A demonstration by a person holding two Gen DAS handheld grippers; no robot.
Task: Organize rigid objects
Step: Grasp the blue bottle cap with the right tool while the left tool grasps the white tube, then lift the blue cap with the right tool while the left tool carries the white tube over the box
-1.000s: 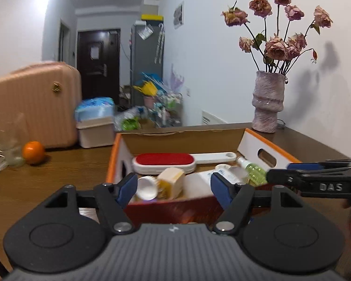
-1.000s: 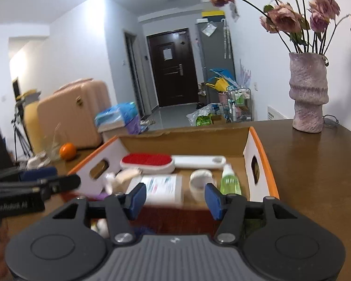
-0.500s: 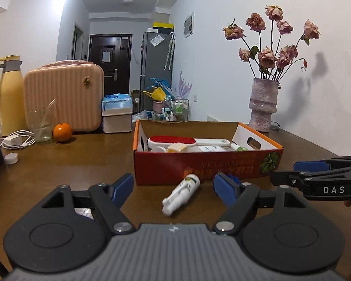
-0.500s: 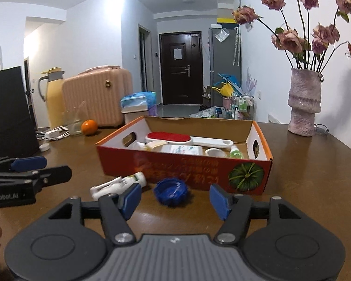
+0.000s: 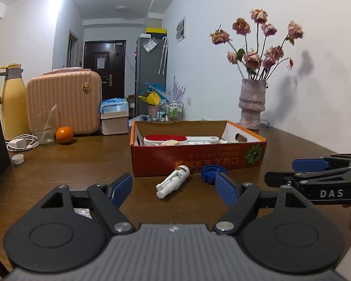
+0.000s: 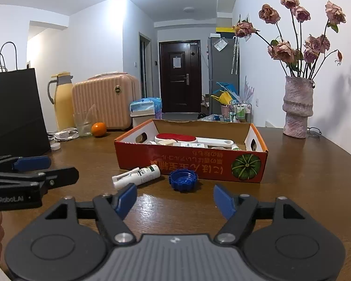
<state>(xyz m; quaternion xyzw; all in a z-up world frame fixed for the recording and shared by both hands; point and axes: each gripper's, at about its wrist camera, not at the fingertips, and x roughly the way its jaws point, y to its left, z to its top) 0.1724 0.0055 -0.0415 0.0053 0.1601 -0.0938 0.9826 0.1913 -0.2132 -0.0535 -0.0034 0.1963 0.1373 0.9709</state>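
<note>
Both grippers had pulled back from over the box, jaws just opening, so the whole box now sat well ahead.

From the left wrist, the left gripper (image 5: pixel 173 187) stood wide apart with nothing between its blue pads. A white tube (image 5: pixel 173 181) lay on its side just beyond, touching or nearly touching the near wall of the box (image 5: pixel 198 160). A blue cap (image 5: pixel 212 172) lay to its right. To lift the tube well, the pads would likely need to straddle its smooth round body across the middle, or it could roll away.

From the right wrist, the right gripper (image 6: pixel 175 197) was likewise spread and empty, lined up roughly with the cap (image 6: pixel 183 179), a ridged hollow plastic ring best pinched across its rim. The cardboard box (image 6: pixel 191 165) held a red-topped brush (image 6: pixel 175 138) among small white items. The wooden table (image 6: pixel 304 187) looked glossy.
</note>
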